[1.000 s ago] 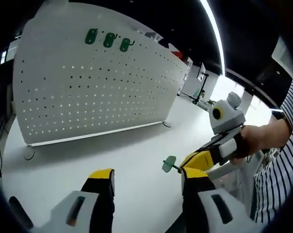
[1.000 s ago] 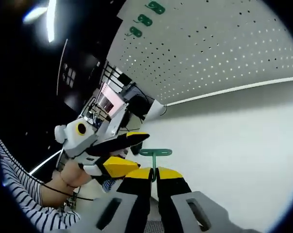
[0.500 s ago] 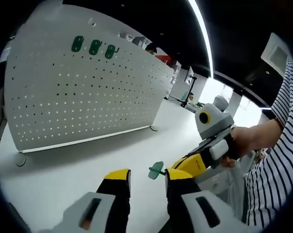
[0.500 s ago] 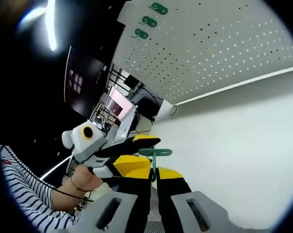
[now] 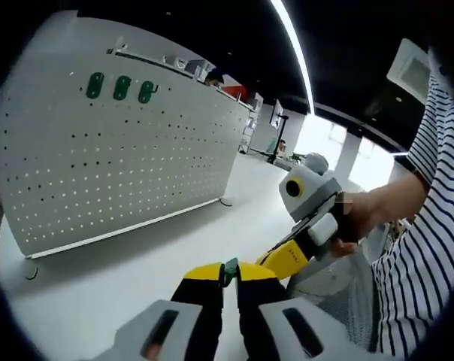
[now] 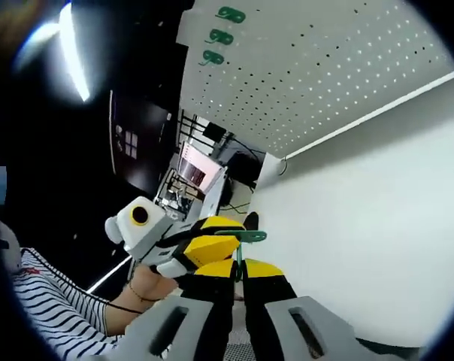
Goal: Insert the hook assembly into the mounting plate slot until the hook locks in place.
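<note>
A small green hook (image 6: 240,238) with a flat T-shaped head stands between the two grippers. My right gripper (image 6: 240,268) is shut on its stem. My left gripper (image 5: 229,272) has its yellow jaws closed around the hook's green head (image 5: 228,269). In the right gripper view the left gripper (image 6: 234,232) comes in from the left and meets the head. The right gripper (image 5: 276,257) enters the left gripper view from the right, held by a hand. The white perforated mounting plate (image 5: 122,158) stands upright on the table, some distance beyond both grippers.
Three green hooks (image 5: 122,87) sit in a row near the plate's top edge, also seen as green hooks (image 6: 221,36) in the right gripper view. A white tabletop (image 5: 99,278) lies in front of the plate. A striped sleeve (image 5: 422,248) is at the right.
My left gripper's jaws went from wide open to closed on the hook's head as it moved in toward the right gripper. The right gripper kept its hold on the stem.
</note>
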Tool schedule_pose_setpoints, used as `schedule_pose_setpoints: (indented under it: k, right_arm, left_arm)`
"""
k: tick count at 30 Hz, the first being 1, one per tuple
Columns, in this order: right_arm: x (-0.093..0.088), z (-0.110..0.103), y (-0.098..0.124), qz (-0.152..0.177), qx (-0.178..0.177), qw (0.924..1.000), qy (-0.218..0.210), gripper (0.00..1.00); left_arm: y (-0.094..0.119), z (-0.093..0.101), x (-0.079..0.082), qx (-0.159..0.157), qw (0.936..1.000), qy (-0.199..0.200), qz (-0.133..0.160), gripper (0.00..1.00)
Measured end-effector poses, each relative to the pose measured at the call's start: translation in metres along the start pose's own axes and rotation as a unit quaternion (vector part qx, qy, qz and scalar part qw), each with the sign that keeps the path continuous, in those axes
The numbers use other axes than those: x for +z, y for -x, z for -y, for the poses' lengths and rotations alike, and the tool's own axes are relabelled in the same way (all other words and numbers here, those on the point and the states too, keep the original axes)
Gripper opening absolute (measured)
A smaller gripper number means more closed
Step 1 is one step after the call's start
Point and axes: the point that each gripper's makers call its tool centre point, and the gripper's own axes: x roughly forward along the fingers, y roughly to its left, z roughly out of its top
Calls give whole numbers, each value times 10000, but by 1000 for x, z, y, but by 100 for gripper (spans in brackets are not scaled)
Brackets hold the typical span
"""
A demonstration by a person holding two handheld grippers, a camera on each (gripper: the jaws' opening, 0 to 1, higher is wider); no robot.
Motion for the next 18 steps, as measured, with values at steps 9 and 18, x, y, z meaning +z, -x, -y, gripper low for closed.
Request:
schedule_pose_setpoints:
  k: [9, 18]
  right_arm:
    - [0, 5, -1, 34, -256, 9964, 802, 1]
    - [24, 9, 14, 124, -1012, 9707, 2178, 8]
  left_arm:
    - [-5, -6, -13, 223, 9978, -263, -573, 4]
    - [7, -40, -23, 971, 9910, 490, -781, 3]
